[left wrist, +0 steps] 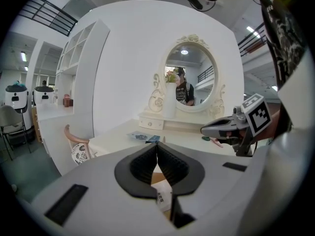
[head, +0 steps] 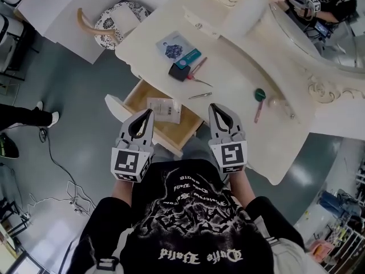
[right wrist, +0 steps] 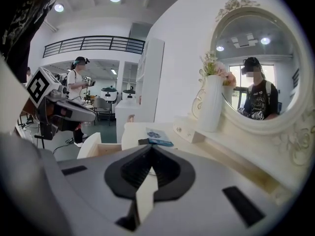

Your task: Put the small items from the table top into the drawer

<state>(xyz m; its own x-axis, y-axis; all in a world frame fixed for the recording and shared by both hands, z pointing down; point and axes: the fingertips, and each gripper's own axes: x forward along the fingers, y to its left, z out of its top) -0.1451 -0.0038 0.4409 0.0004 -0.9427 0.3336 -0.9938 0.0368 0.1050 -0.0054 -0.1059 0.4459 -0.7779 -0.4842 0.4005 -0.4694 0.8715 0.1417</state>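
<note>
On the white dressing table [head: 239,56] lie a blue card [head: 172,46], a black box with a teal item [head: 183,68], a pink pen [head: 198,66], silver tweezers [head: 200,95] and a green-headed brush [head: 259,102]. Below its front edge the wooden drawer [head: 138,94] stands pulled out, with a white packet [head: 163,109] inside. My left gripper [head: 151,112] [left wrist: 157,144] hovers over the drawer, shut and empty. Also shut with nothing in it, my right gripper [head: 211,105] [right wrist: 151,147] is at the table's front edge, just short of the tweezers.
A chair with a patterned cushion [head: 117,19] stands left of the table. A round mirror [right wrist: 256,63] and a white vase [right wrist: 210,104] rise at the back, beside a small drawer box [head: 199,25]. A cable [head: 57,164] and someone's shoe [head: 47,117] are on the floor.
</note>
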